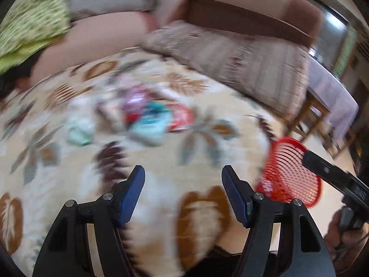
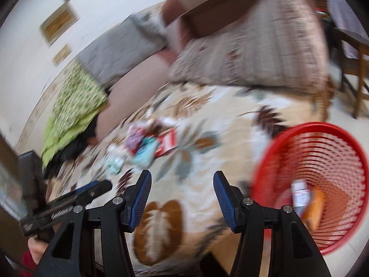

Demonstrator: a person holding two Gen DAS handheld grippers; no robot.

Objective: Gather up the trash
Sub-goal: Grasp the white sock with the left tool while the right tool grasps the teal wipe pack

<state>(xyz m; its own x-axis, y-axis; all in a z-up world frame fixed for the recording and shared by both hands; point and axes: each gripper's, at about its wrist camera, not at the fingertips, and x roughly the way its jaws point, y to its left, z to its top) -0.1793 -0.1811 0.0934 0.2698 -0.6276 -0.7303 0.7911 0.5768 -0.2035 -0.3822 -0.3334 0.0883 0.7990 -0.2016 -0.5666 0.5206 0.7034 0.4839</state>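
Both views are motion-blurred. A heap of trash (image 1: 150, 115) lies on the leaf-patterned rug: purple, teal and red wrappers plus a pale green crumpled piece (image 1: 79, 133). The right wrist view shows the same heap (image 2: 147, 145). A red mesh basket (image 2: 322, 184) stands on the rug's right edge with a white and an orange item inside; its side shows in the left wrist view (image 1: 290, 173). My left gripper (image 1: 183, 170) hovers open and empty above the rug, short of the heap. My right gripper (image 2: 182, 175) is open and empty too, left of the basket.
A brown sofa with a patterned cover (image 1: 242, 53) borders the rug at the back right. A green patterned cloth (image 1: 30, 23) lies at the far left. A wooden table with a cloth (image 1: 327, 97) stands to the right. The leaf-patterned rug (image 1: 207, 106) spreads between them.
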